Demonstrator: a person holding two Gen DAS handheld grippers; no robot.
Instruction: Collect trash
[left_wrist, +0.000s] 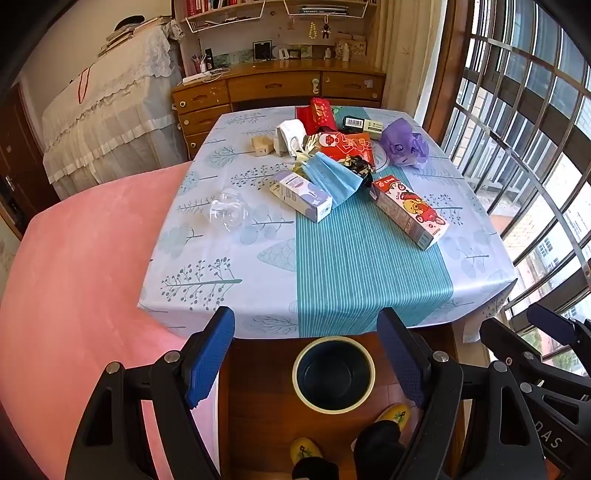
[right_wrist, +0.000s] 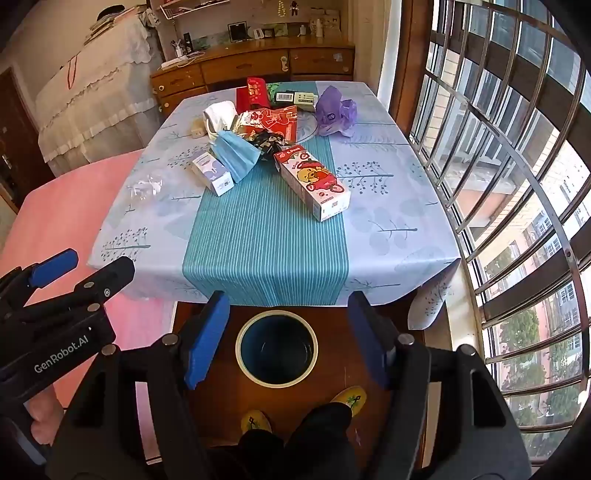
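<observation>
Trash (left_wrist: 334, 173) sits heaped on the far half of the table (left_wrist: 229, 280), and nothing of it is in either gripper right now. Nearest of all, the left gripper (left_wrist: 306, 354) hangs with its blue pads spread wide, holding nothing, and the right gripper (right_wrist: 286, 332) beside it is just as wide apart and bare. Right between those fingers, down on the wooden floor, stands the bin (right_wrist: 276, 352), round, cream-rimmed, dark inside, just below the table's near edge, with yellow slippers (right_wrist: 349, 398) close behind it. Up on the cloth, the teal striped runner (right_wrist: 266, 236) leads away down the middle. First along it comes the cartoon bear carton (right_wrist: 314, 182), lying flat and angled on the runner's right edge. To its left lies the pale lilac box (right_wrist: 213, 173), and leaning over that box's far end is the blue face mask (right_wrist: 236, 155). Off to the left, apart from the pile, a clear plastic piece (left_wrist: 227, 212) rests on the leaf print. Behind the mask there are crumpled foil wrappers (right_wrist: 264, 142), a red snack packet (right_wrist: 279, 120), white crumpled paper (right_wrist: 219, 114) and a small tan box (left_wrist: 262, 146). Farthest back, a red pouch (right_wrist: 255, 92), a dark barcode box (right_wrist: 295, 98) and a purple plastic bag (right_wrist: 336, 112) sit near the table's far edge
</observation>
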